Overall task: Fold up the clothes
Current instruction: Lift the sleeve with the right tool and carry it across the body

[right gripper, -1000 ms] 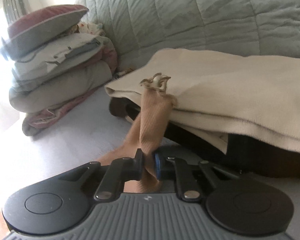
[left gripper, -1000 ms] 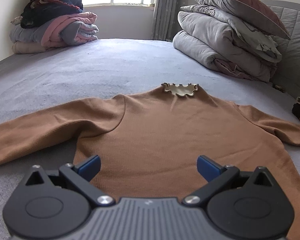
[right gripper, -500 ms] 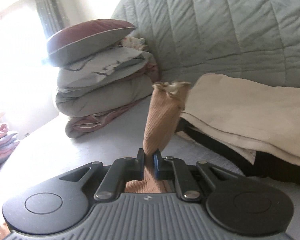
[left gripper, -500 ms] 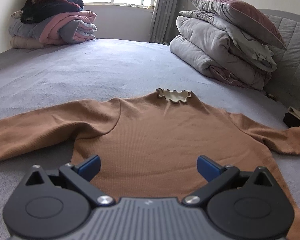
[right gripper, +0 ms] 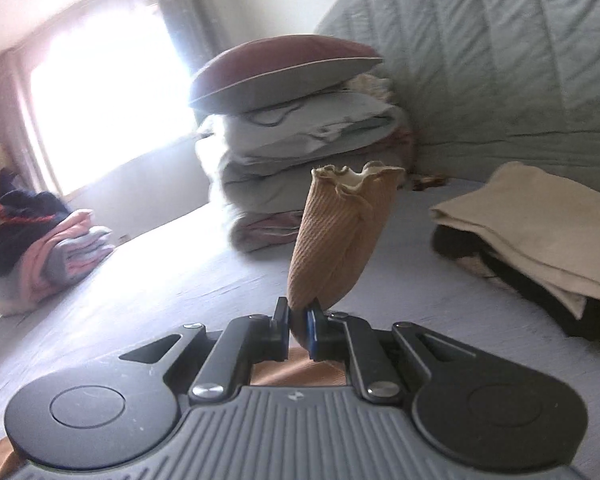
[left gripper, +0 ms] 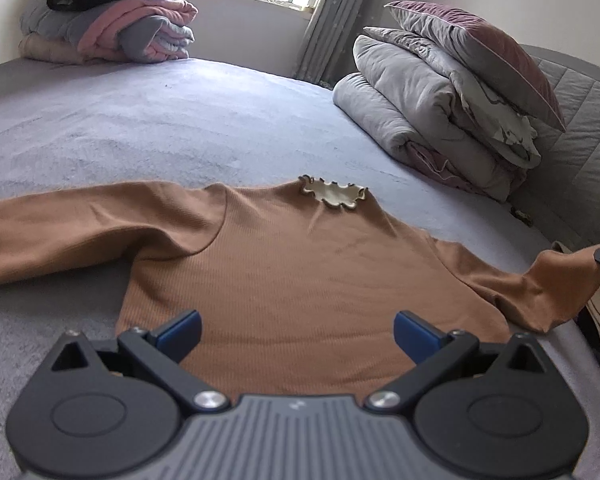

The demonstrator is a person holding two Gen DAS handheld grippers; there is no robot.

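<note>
Brown ribbed top (left gripper: 300, 276) spread flat on grey bed (left gripper: 148, 128), frilled cream collar (left gripper: 334, 196) facing away. Left gripper (left gripper: 298, 330) above hem, jaws spread, nothing between. Right gripper (right gripper: 298, 320) jaws pinching right sleeve cuff (right gripper: 340, 240), lifted off bed, frilled end upright.

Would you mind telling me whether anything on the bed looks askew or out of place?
Only the brown sweater's sleeve: the right gripper pinches it, cuff up off the bed, while the other sleeve lies flat. That fits folding; nothing looks damaged.
</note>
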